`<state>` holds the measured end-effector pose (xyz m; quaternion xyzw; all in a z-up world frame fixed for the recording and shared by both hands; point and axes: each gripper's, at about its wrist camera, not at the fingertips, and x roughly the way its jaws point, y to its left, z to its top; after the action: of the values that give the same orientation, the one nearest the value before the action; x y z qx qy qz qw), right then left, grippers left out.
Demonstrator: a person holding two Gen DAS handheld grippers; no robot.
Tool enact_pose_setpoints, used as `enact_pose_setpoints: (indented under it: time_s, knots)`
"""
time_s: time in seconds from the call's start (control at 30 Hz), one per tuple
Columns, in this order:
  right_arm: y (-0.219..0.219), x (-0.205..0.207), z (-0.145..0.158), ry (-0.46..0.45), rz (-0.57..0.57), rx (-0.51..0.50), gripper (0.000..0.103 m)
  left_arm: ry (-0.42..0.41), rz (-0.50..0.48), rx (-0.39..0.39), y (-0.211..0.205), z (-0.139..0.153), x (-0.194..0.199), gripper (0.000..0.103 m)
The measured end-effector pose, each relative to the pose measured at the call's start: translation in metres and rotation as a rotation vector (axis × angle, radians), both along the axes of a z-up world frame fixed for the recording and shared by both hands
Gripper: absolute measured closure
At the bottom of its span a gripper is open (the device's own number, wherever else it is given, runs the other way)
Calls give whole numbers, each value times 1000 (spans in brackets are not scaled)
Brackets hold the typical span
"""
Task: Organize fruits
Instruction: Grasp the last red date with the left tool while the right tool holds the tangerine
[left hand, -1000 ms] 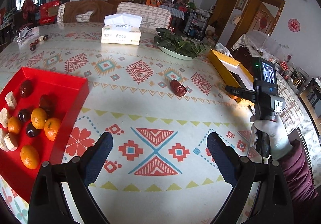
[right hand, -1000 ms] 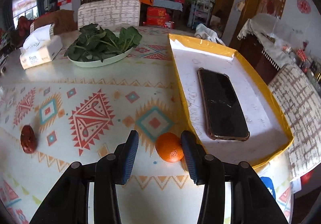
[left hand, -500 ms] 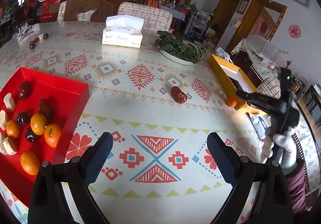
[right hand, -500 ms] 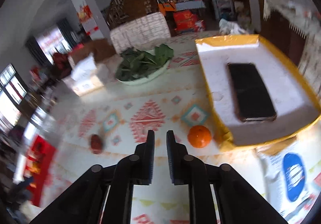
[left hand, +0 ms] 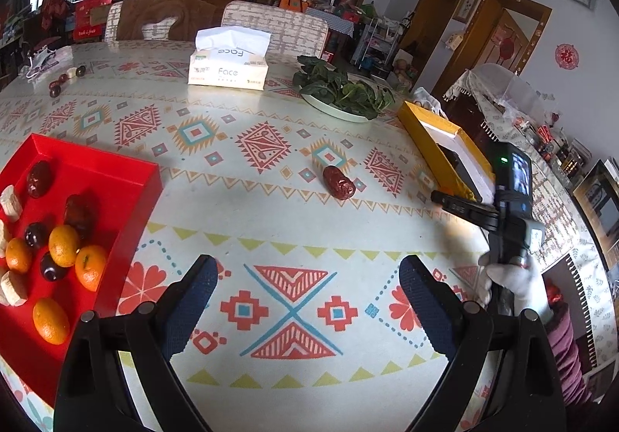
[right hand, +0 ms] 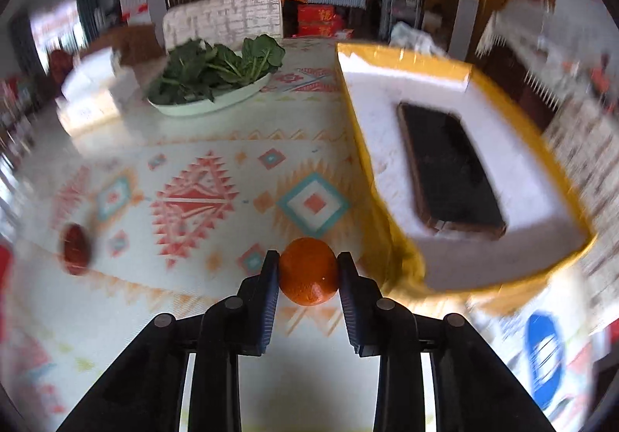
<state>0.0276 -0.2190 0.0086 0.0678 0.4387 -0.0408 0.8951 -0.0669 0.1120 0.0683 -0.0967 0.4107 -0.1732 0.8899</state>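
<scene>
My right gripper (right hand: 308, 258) has a small orange (right hand: 308, 271) between its pads, low over the table beside the yellow box. Both pads touch the fruit while the jaws are opening slightly. The right wrist view is blurred by motion. A red date (left hand: 339, 182) lies alone mid-table, also visible as the date (right hand: 75, 248) to the left in the right wrist view. The red tray (left hand: 127, 176) at the left holds several oranges, dates, dark plums and white pieces. My left gripper (left hand: 307, 269) hangs wide open over bare tablecloth with nothing in it.
A yellow box (right hand: 445, 60) with a phone (right hand: 448, 169) in it sits at the table's right edge. A plate of greens (left hand: 340, 91) and a tissue box (left hand: 228, 64) stand farther back. A few small fruits (left hand: 58, 84) lie far left. A gloved hand (left hand: 510, 277) holds the right gripper.
Half a second ago the right gripper was shut on nothing, with the orange off to its right; now the orange is between its pads. The left gripper has stayed put.
</scene>
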Motion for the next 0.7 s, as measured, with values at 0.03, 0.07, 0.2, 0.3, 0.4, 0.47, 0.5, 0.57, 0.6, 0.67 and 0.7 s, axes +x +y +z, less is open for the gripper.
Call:
enact_pose_setpoints:
  time_s: [0.03, 0.07, 0.2, 0.3, 0.4, 0.47, 0.5, 0.57, 0.6, 0.67, 0.7]
  knots:
    - [-5, -6, 2, -9, 6, 87, 71, 8, -7, -12, -1, 0, 4, 8]
    - [-6, -11, 3, -18, 9, 132, 71, 13, -12, -19, -3, 1, 7, 8]
    - [10, -27, 9, -64, 47, 272, 71, 44, -37, -33, -20, -4, 32, 8]
    - [23, -36, 10, -112, 68, 290, 71, 90, -45, -27, -36, -19, 59, 8]
    - [28, -42, 10, -132, 77, 290, 71, 132, -49, -41, -52, -32, 85, 8]
    - [25, -41, 9, -138, 81, 303, 71, 134, -37, -34, -62, -37, 100, 9]
    - [24, -42, 9, -140, 81, 307, 70, 132, -29, -12, -69, -41, 109, 16]
    - [23, -41, 10, -141, 87, 317, 70, 130, -43, 52, -86, -49, 123, 32]
    - [22, -41, 9, -141, 91, 320, 70, 135, -49, 82, -93, -53, 128, 45]
    - [23, -40, 9, -141, 97, 324, 70, 151, -66, 113, -103, -60, 135, 59]
    - [24, -40, 9, -142, 103, 326, 70, 119, -59, 152, -107, -58, 135, 60]
